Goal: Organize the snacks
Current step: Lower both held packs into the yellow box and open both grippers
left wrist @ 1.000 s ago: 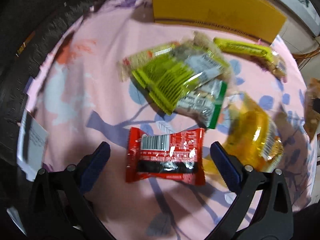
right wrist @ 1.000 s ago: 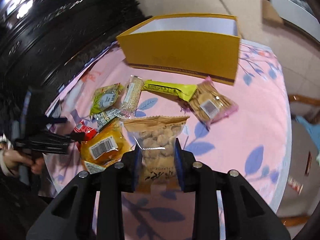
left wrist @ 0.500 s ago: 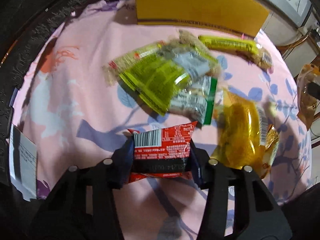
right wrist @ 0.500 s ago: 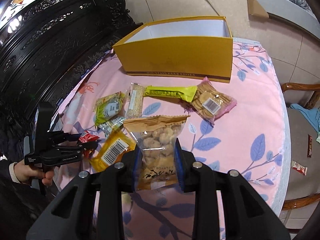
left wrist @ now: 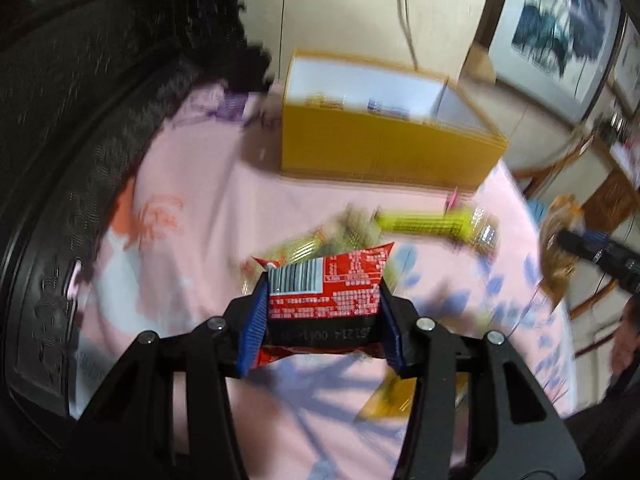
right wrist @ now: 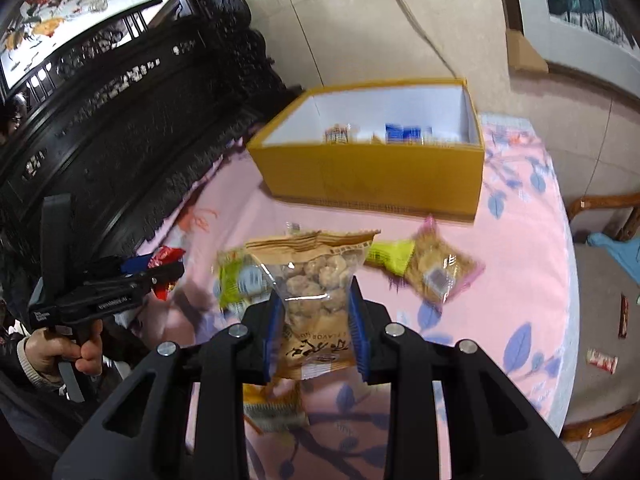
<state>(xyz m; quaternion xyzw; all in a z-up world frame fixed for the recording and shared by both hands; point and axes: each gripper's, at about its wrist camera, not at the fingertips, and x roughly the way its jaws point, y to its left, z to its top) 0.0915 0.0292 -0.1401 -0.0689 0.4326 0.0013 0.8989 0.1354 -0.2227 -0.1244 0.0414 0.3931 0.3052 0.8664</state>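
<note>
holding red packet (left wrist: 324,296) pinched in my left gripper (left wrist: 322,330), nut bag (right wrist: 316,300) pinched in right gripper (right wrist: 314,322), both short of yellow box (right wrist: 372,176). risks i see: slick wrappers slipping; bag snagging box's near wall.

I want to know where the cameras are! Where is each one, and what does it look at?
Left wrist: sits on the left gripper, looking down its fingers at the red packet it grips; no hand shows.
Right wrist: sits on the right gripper, which grips a nut bag; the left hand shows.
Shared: yellow box, pink tablecloth.
</note>
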